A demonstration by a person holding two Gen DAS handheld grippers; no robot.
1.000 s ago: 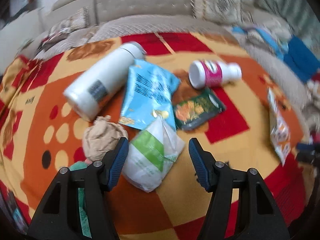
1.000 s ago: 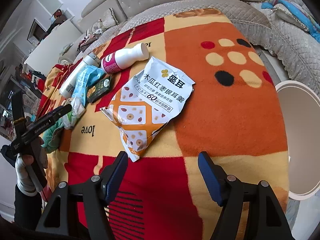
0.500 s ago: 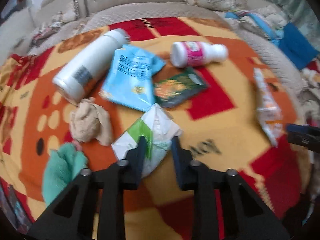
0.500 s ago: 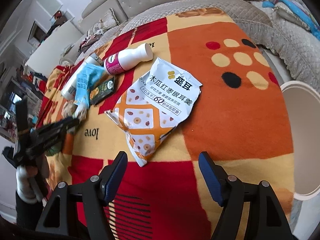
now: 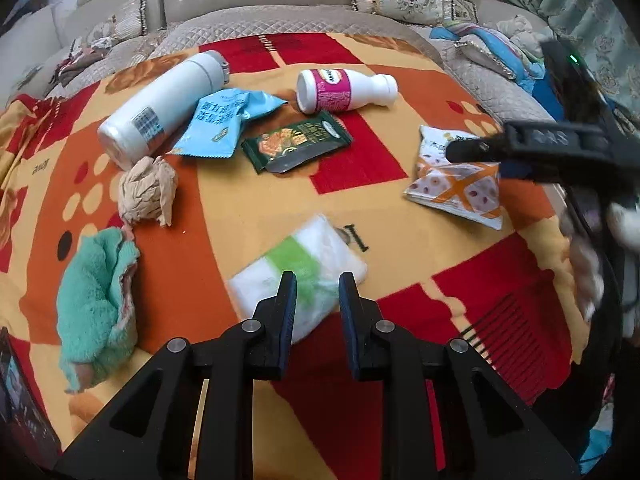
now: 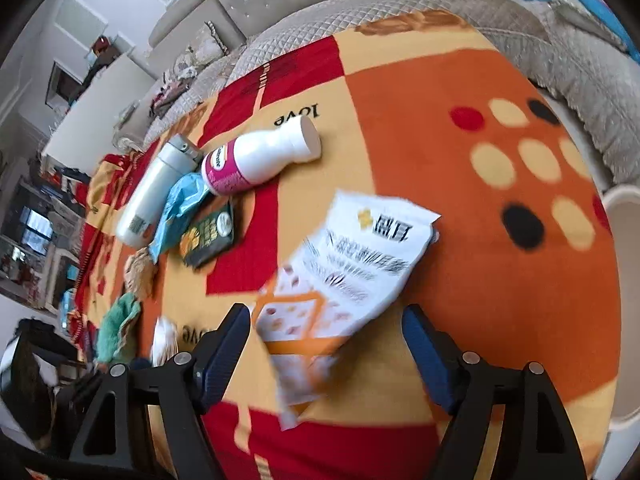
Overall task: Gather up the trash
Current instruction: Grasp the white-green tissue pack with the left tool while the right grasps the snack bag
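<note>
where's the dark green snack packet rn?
Left wrist view, upper centre: dark green packet lies flat on the blanket, between the blue wrapper and the pink-labelled bottle.

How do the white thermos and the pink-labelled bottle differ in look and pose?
The white thermos is the longer, a plain straight cylinder with a small grey printed patch; the pink-labelled bottle is shorter, with a narrowed neck and a pink band. The thermos lies diagonally, its cap toward the sofa, beside the blue snack bag; the bottle lies crosswise, just above the green packet. Both are white and lie on their sides on the patterned blanket.
</note>
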